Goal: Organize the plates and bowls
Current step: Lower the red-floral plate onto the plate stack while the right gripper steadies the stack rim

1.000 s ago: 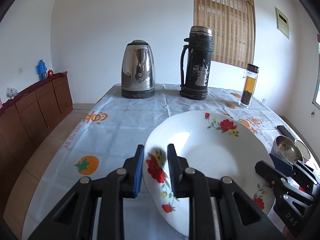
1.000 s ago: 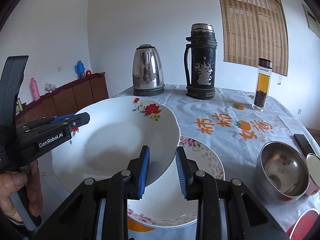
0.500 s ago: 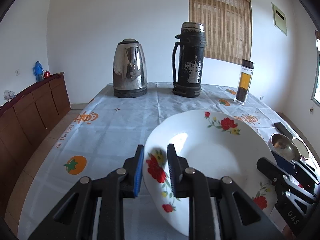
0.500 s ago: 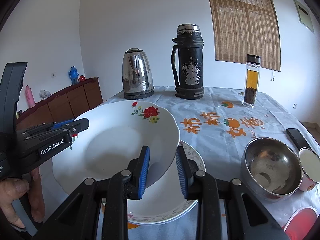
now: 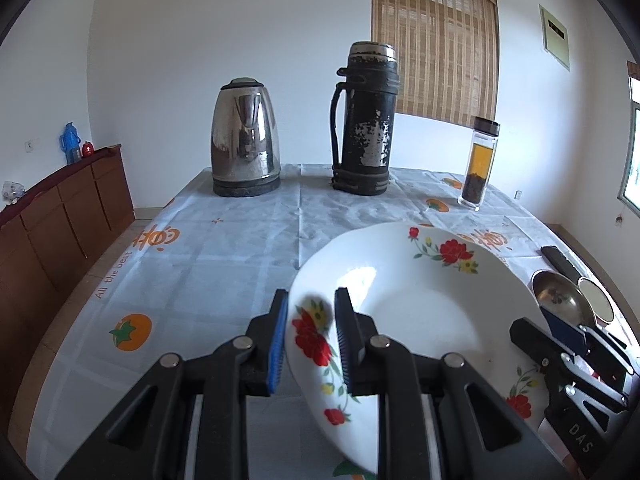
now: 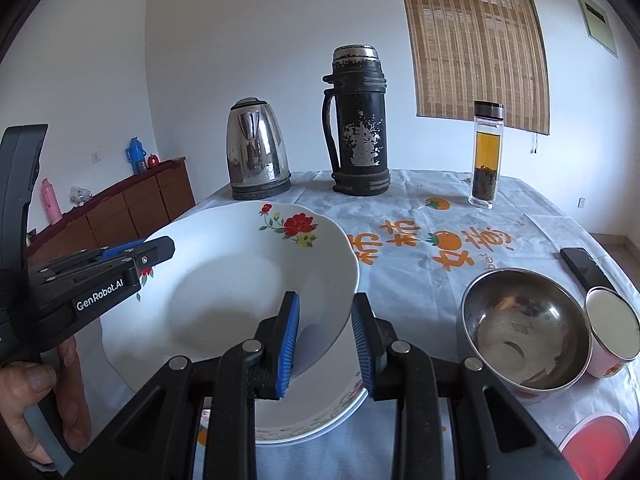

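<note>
Bright, even daylight from the blind [image 5: 434,40] (soft shadows only), glare on the kettle [image 5: 245,136], frames sharp, fisheye bending and darkening the corners

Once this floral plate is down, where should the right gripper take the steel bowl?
Pinch the steel bowl by its near-left rim, coming from above, one finger inside and one outside. It stands upright with its mouth open, probably too wide to span, and the cup crowds its right side.

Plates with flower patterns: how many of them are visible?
2. The white floral plate is held at its rim by the left gripper and right gripper. A second plate lies beneath it on the table; more may be hidden below.
</note>
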The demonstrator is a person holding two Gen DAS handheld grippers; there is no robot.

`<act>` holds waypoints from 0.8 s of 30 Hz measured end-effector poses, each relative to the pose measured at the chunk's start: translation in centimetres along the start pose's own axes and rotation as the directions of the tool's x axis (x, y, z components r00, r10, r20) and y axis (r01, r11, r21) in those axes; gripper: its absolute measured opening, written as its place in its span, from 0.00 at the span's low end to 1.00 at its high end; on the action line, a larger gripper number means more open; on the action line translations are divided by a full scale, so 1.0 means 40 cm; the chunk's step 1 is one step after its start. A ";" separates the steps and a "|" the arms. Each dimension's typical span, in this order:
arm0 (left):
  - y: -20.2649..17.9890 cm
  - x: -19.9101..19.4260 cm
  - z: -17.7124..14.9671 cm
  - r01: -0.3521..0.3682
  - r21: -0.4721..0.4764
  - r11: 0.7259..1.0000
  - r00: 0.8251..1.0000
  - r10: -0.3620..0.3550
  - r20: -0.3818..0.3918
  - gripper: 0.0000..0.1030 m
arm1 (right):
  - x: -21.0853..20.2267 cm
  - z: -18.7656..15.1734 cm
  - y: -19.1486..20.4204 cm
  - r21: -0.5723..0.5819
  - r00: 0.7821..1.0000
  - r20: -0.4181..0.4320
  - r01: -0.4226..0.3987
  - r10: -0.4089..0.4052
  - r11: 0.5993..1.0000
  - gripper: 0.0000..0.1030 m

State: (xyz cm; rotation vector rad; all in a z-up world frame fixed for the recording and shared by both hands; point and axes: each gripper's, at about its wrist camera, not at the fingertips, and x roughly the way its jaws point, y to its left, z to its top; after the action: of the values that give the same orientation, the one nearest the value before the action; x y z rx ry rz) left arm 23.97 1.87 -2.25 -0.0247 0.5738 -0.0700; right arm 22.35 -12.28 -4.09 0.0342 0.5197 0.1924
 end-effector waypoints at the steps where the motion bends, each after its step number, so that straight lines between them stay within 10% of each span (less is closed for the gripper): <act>1: -0.003 0.002 -0.001 0.001 0.001 1.000 1.000 -0.001 -0.001 0.19 | 0.000 -0.001 -0.003 0.002 1.000 -0.001 0.003 -0.003 1.000 0.28; 24: -0.047 0.038 -0.016 0.020 0.019 1.000 0.999 -0.020 -0.032 0.19 | 0.020 -0.013 -0.053 0.024 0.998 -0.044 0.052 -0.051 0.998 0.28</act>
State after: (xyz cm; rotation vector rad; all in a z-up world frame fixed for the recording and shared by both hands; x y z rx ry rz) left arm 24.77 -0.10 -3.53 -0.0104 0.6049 -0.0955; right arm 23.14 -14.20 -5.10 0.0416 0.5655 0.1363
